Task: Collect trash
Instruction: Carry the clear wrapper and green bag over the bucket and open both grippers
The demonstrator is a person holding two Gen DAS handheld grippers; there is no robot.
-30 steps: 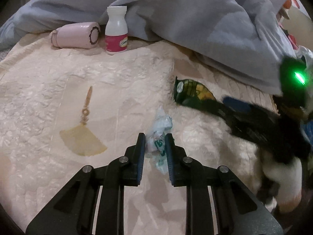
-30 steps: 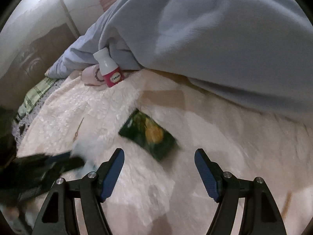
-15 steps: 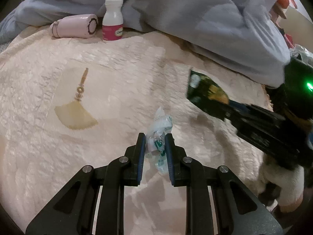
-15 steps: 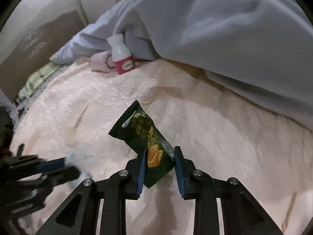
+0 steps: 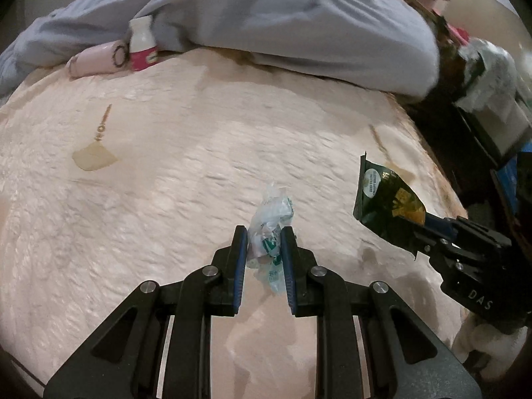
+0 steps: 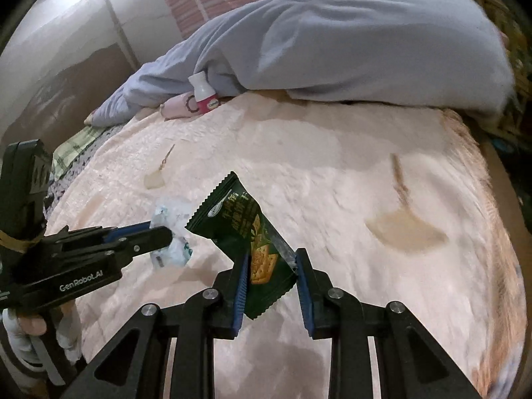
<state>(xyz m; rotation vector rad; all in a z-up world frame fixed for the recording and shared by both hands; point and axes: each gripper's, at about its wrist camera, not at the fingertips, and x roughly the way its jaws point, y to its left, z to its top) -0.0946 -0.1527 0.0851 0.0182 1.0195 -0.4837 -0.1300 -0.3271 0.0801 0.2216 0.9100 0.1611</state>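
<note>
Here two wrappers: left gripper [image 5: 264, 237] jaws clench the clear wrapper [image 5: 271, 219], right gripper [image 6: 271, 259] jaws the green packet [image 6: 252, 242].

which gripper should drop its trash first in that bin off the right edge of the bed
Right, probably: the right gripper, shut on the green wrapper, is nearer the lined bin than the left gripper clamping the crumpled wrapper.

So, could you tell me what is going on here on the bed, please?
A person is collecting trash off the bed with two handheld grippers. The left gripper is shut on a crumpled clear plastic wrapper, and the right gripper is shut on a green cracker packet. Both pieces are lifted clear of the pink bedspread.
</note>
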